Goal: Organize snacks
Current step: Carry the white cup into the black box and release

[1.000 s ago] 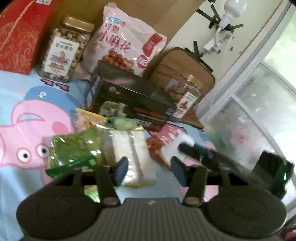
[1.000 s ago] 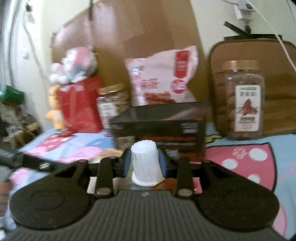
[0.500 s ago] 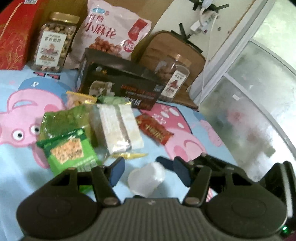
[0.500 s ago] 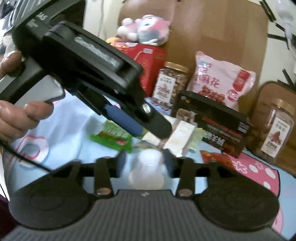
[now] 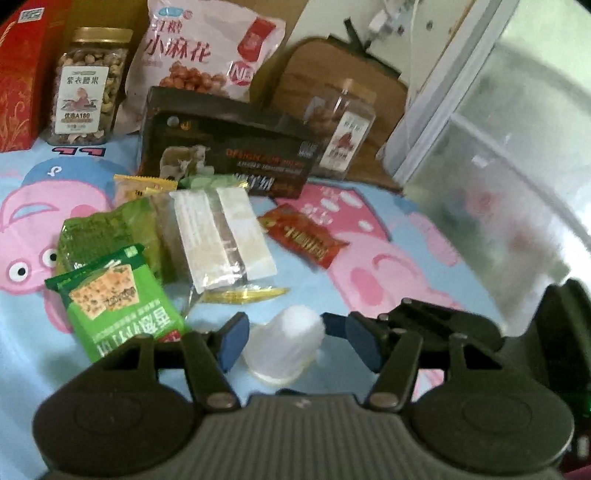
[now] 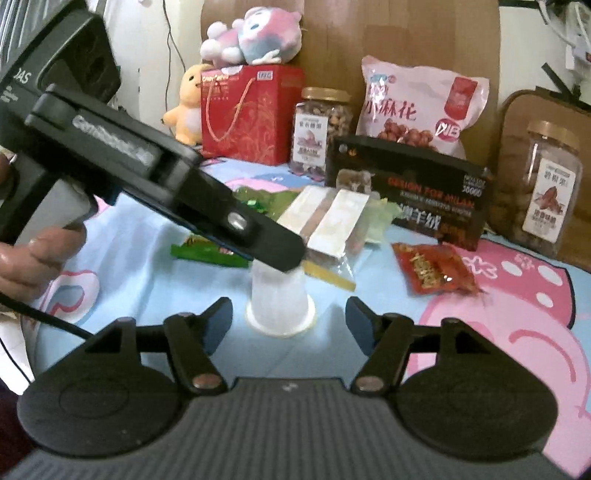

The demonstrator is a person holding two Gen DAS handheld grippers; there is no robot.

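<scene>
A white cup (image 6: 279, 302) stands upside down on the cartoon-pig cloth (image 6: 498, 325), between the wide-open fingers of the right gripper (image 6: 289, 321) and left gripper (image 5: 291, 341), snack packets (image 5: 221, 236) at 12 o'clock.

Background: pink-and-grey plush toy (image 6: 253, 31) atop red gift box (image 6: 251, 114); yellow plush duck (image 6: 188, 107) beside it; light-blue cartoon-pig cloth (image 6: 517, 332) beneath.

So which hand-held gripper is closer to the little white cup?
Left, though barely. The left hand-held gripper is open around the white cup, one finger reaching over its top. The right hand-held gripper is open just in front of it.
</scene>
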